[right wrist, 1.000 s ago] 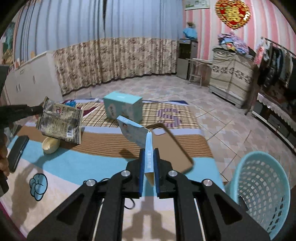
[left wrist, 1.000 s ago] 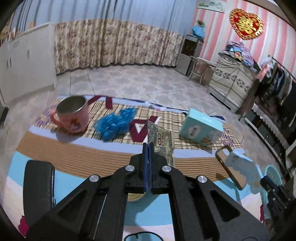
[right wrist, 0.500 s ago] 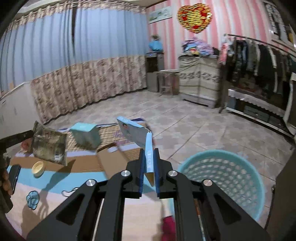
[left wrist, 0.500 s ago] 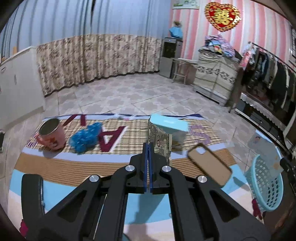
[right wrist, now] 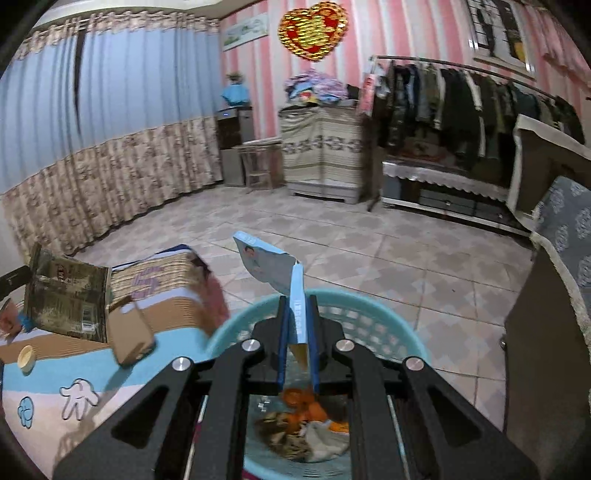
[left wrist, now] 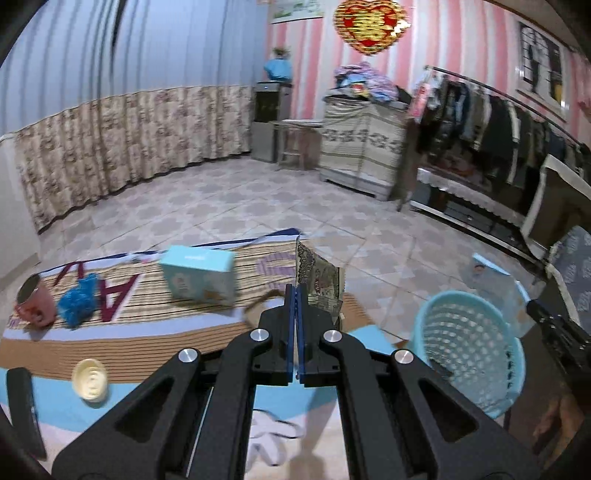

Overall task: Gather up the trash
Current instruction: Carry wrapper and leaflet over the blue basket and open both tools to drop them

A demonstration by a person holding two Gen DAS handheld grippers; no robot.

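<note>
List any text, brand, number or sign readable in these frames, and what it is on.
"A": dark red letter on the striped mat.
Red and gold heart wall ornament: a character, too blurred to read.
Snack wrapper in the left gripper: label and barcode unreadable.
Flattened blue carton in the right gripper: white print along the edge, too small.
Blue box on the mat: printing blurred.

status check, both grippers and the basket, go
Left gripper shut on snack wrapper, short of basket. Right gripper shut on flattened blue carton, above basket, trash already inside. Nothing in the way.
</note>
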